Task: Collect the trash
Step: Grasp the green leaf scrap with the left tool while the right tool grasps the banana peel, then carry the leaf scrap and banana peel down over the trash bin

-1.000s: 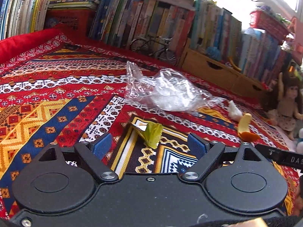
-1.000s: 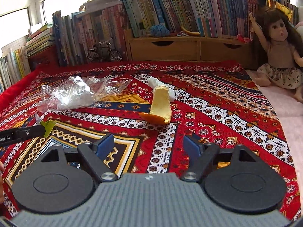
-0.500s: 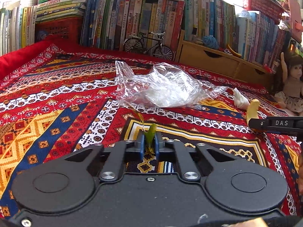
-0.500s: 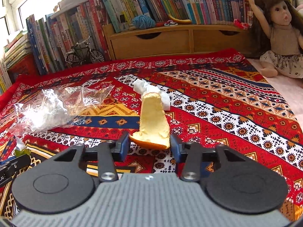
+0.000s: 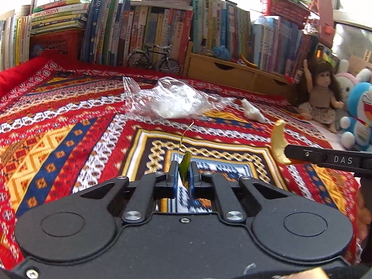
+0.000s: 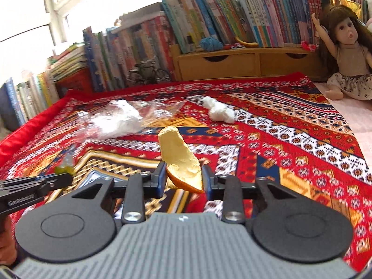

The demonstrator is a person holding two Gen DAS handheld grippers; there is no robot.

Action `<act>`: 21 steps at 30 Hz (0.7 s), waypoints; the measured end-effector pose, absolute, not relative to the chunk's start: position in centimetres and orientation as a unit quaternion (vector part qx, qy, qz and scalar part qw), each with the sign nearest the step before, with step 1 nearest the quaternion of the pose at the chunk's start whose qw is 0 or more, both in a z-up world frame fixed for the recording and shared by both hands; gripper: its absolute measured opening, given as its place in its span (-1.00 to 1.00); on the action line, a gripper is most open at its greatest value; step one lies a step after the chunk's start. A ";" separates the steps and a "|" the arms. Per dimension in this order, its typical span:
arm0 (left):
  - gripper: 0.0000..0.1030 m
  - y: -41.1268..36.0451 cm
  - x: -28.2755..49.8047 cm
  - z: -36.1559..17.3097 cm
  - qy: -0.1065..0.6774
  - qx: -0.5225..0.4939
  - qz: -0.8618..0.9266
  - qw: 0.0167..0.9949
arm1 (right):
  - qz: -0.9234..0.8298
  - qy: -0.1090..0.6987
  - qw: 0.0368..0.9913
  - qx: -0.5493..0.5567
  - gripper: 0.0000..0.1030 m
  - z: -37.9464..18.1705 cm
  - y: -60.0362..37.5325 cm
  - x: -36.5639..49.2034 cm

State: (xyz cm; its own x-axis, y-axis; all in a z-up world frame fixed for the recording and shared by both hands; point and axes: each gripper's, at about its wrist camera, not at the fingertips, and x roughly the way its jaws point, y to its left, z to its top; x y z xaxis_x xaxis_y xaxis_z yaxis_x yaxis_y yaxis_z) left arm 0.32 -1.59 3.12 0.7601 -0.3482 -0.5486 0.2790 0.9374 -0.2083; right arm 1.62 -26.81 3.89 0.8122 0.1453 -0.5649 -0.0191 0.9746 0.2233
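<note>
Patterned red woven cloth (image 5: 69, 125): work surface. Crumpled clear plastic bag (image 5: 172, 102): far centre, lying on it. White tissue wad (image 6: 218, 111): far right, uncollected. Right claw (image 6: 184, 177): clenched on orange peel strip (image 6: 181, 155), lifted. Left claw (image 5: 184, 174): clenched on green leaf scrap (image 5: 184, 165). Step: carrying; next, likely drop both into the bag.

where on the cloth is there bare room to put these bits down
Bare cloth runs wide on the left side, between the red edge and the clear plastic bag. Another free stretch lies right of the white tissue wad, toward the doll. The middle is crowded: bag and wad sit close together, and the back edge is lined with books.
</note>
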 end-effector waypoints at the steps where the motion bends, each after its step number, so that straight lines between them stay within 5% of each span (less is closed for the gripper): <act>1: -0.83 -1.5 -0.5 3.2 0.304 -0.056 -0.174 0.935 | 0.053 0.301 0.947 0.103 -0.28 4.1 -26.4 0.7; 21: -0.82 2.6 -17.1 2.9 0.320 -0.045 -0.230 0.918 | 0.177 0.297 0.937 0.053 -0.28 4.1 -18.7 -14.6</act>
State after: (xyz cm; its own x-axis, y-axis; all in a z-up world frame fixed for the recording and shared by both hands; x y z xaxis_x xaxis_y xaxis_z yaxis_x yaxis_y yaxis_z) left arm -17.15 2.64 2.85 0.6902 -0.4510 -0.5659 0.3929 0.8903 -0.2303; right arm -14.58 -18.73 4.07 0.7605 0.3634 -0.5381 -0.3002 0.9316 0.2049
